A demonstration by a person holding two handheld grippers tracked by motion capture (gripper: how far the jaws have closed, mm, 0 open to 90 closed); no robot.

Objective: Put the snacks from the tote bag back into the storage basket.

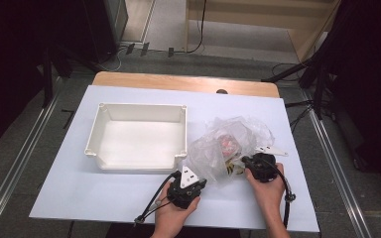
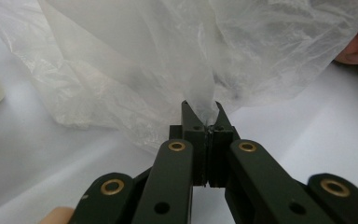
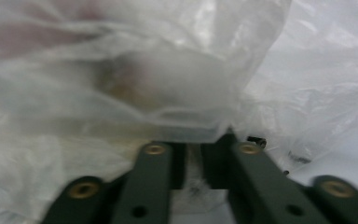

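We work over a white table sheet (image 1: pixel 104 198) with a white tray (image 1: pixel 136 136) at ten o'clock; the clear plastic bag (image 1: pixel 218 144), holding small packets, lies crumpled just beside the tray's right wall, stretching between our hands from seven to four o'clock. Our left gripper (image 2: pixel 205 122) has its jaws together, clamped on a pinch of film at the bag's near-left corner; our right gripper (image 1: pixel 245 162), at the near-right edge, has its jaws nearly together with film bunched between them, though we cannot tell if the pads press on it.
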